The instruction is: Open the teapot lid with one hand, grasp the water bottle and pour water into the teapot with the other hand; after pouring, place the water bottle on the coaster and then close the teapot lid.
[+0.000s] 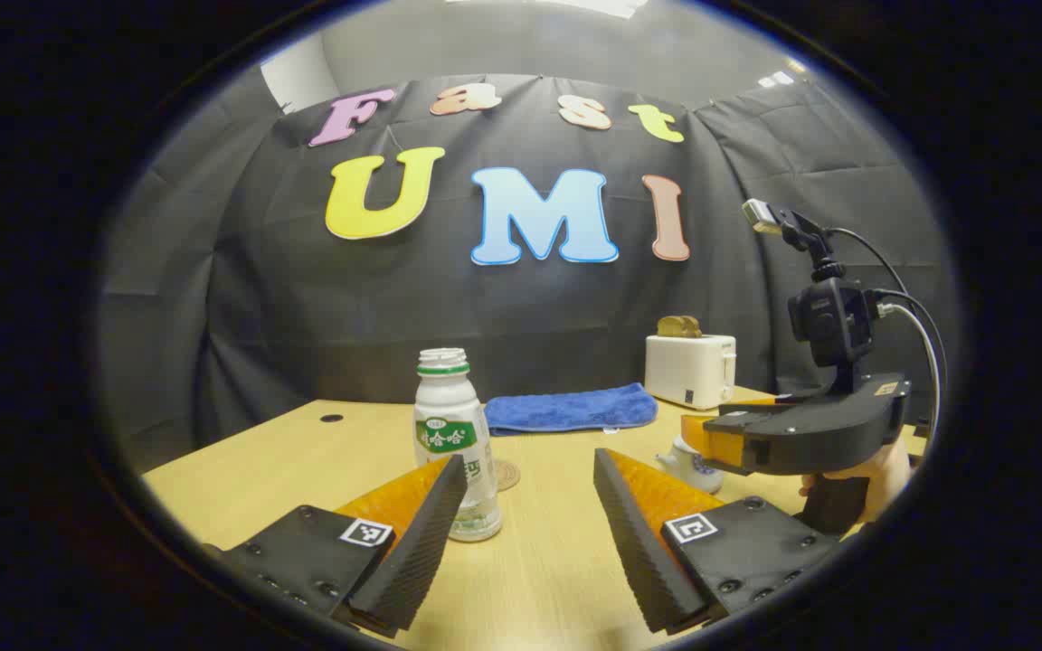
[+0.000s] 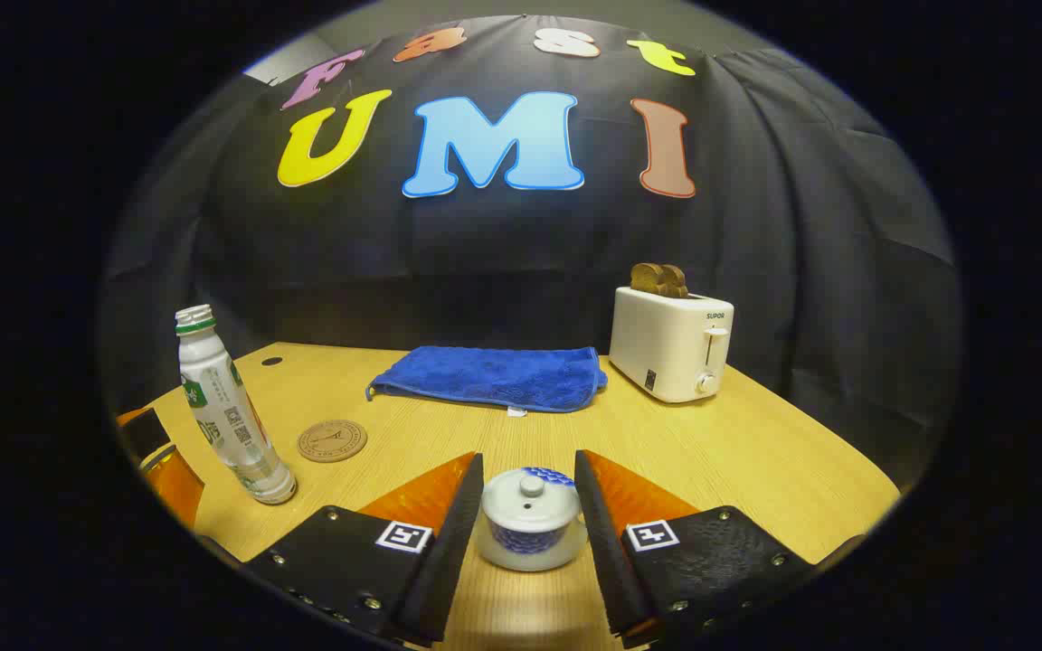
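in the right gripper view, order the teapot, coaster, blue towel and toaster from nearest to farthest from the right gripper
1. Teapot: between the fingers of the right gripper, lid on.
2. Coaster: ahead and to the left, on the table.
3. Blue towel: farther back, about centre.
4. Toaster: back right, by the wall; its front edge sits about level with the towel, so these two are close to call.

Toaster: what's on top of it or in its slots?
Two brown bread slices stick up from the toaster. Their lower parts sit hidden inside the slots.
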Motion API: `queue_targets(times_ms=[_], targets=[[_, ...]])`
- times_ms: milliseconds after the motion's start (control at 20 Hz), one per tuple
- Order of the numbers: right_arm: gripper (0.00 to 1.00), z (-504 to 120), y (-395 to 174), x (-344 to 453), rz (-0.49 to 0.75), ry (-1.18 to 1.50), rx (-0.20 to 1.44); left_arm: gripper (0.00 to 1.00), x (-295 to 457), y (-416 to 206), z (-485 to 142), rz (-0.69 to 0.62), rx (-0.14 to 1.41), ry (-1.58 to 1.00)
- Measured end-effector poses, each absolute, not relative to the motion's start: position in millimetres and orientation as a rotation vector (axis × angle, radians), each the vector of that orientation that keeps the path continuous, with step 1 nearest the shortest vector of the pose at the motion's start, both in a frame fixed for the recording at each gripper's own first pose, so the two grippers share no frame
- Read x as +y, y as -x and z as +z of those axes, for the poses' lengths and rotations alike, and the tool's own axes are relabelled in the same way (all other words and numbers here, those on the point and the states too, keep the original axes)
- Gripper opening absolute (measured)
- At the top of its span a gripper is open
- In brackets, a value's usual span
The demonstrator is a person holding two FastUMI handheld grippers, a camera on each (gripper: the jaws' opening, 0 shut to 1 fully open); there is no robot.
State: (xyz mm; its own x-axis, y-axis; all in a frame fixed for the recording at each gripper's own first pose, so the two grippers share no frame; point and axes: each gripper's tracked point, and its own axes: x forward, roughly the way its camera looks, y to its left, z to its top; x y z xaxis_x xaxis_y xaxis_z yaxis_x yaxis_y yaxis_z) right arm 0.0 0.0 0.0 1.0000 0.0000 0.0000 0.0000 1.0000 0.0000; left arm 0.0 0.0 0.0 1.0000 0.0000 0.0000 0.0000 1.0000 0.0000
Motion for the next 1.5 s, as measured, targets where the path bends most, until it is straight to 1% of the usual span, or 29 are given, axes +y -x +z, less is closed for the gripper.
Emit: queue_targets(times_ms=[100, 150, 200, 250, 550, 900, 950, 1000, 1050, 1100, 1150, 1200, 1250, 1450, 1500], targets=[[0.64, 1, -3, 1, 0.001, 0.015, -0.009, 0.97, 1, -1, -3, -0.003, 0.010, 0.012], [0.64, 7, 1, -3, -0.025, 0.015, -0.012, 0.95, 0, -2, -8, -0.005, 0.014, 0.019], [0.19, 0, -10, -4, -0.016, -0.001, -0.008, 0.94, 1, -2, -8, -0.007, 0.017, 0.024], [0.16, -1, -12, -3, -0.014, -0.002, 0.002, 0.94, 2, -2, -9, -0.006, 0.018, 0.026], [0.16, -6, -15, -1, -0.014, 0.013, 0.022, 0.94, 8, -4, -12, 0.002, 0.021, 0.041], [0.16, -6, -15, 1, -0.013, 0.112, 0.028, 0.94, 6, -6, -18, -0.003, 0.034, 0.083], [0.17, -4, -16, -1, -0.018, 0.117, 0.024, 0.97, 7, -6, -18, -0.003, 0.032, 0.085], [0.07, -8, -19, -3, -0.029, 0.069, 0.027, 0.94, 6, -5, -16, -0.005, 0.030, 0.086], [0.02, -3, -14, -2, -0.030, 0.072, 0.028, 1.00, 6, -5, -16, -0.006, 0.028, 0.085], [0.02, -5, -18, -2, -0.032, 0.081, 0.031, 0.94, 6, -4, -14, -0.004, 0.024, 0.082], [0.02, -3, -17, 0, -0.035, 0.090, 0.029, 0.94, 7, -4, -13, -0.002, 0.019, 0.081], [0.02, -3, -17, 0, -0.033, 0.084, 0.027, 0.99, 8, -3, -11, -0.002, 0.014, 0.082], [0.02, -3, -17, -1, -0.028, 0.066, 0.029, 0.94, 8, -3, -12, -0.002, 0.015, 0.084], [0.02, -1, -15, 0, -0.010, 0.013, 0.030, 0.94, 12, -3, -14, 0.005, 0.019, 0.089], [0.02, 0, -15, 0, -0.006, 0.011, 0.025, 0.92, 13, -3, -14, 0.007, 0.019, 0.090]])
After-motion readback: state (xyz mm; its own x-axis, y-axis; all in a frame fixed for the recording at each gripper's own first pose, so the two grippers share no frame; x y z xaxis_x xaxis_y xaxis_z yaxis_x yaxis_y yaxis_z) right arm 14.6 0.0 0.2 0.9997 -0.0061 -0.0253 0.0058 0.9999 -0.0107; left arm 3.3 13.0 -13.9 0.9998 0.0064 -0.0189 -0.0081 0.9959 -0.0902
